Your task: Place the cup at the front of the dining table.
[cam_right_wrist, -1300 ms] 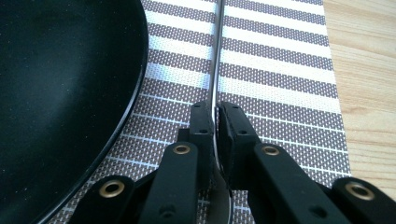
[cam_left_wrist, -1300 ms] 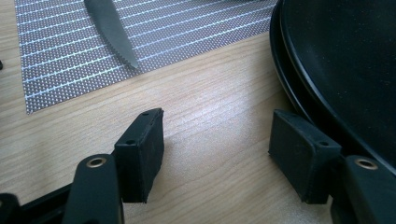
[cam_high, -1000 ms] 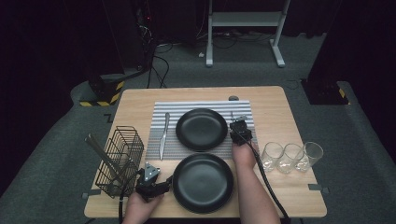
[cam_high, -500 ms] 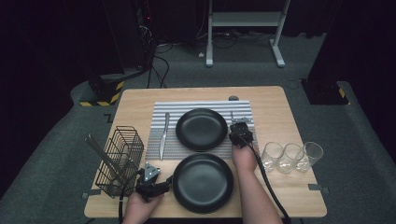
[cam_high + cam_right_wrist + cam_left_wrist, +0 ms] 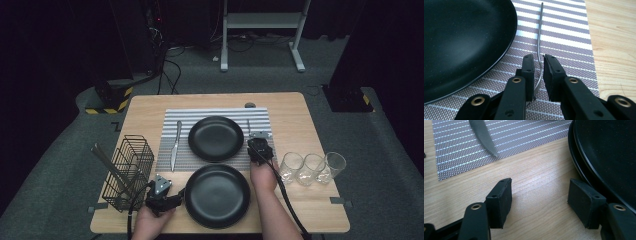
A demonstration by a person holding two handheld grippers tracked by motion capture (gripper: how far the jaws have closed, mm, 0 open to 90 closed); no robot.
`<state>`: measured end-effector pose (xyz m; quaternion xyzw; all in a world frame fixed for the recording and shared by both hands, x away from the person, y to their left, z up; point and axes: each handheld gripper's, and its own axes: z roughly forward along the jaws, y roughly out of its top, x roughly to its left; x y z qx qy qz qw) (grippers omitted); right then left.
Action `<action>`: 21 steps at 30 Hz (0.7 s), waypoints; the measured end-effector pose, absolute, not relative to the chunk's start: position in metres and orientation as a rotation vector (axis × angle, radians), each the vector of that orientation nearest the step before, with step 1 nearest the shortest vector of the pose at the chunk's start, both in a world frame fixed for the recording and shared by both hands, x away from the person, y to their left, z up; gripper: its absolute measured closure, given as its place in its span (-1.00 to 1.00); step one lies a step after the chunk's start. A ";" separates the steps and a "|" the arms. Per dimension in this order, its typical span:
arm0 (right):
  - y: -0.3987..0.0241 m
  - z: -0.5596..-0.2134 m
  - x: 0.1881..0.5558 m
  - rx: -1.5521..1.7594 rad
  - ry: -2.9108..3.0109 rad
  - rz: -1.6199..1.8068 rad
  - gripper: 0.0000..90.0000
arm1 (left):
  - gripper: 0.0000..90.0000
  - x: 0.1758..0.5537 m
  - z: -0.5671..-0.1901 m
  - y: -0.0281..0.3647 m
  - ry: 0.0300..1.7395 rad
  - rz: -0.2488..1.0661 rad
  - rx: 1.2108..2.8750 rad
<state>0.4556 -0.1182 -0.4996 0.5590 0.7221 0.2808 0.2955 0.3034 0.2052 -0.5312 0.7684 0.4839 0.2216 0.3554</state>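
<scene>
Right gripper (image 5: 538, 65) low over mat (image 5: 564, 37), jaws just narrowed around fork (image 5: 539, 40), small gap remaining. Left gripper (image 5: 539, 195) wide open, empty, beside plate (image 5: 609, 152).

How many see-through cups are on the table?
3. They stand in a row near the table's right edge, just right of the right hand: the left glass, the middle glass and the right glass. None seems hidden.
</scene>
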 end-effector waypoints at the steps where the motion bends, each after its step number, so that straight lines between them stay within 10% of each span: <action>1: -0.118 -0.500 0.455 1.489 1.922 0.747 0.77 | -0.20 0.303 -0.531 0.205 1.250 0.573 1.986; 21: -0.123 -0.507 0.452 1.498 1.922 0.730 0.84 | -0.20 0.303 -0.531 0.205 1.250 0.575 1.987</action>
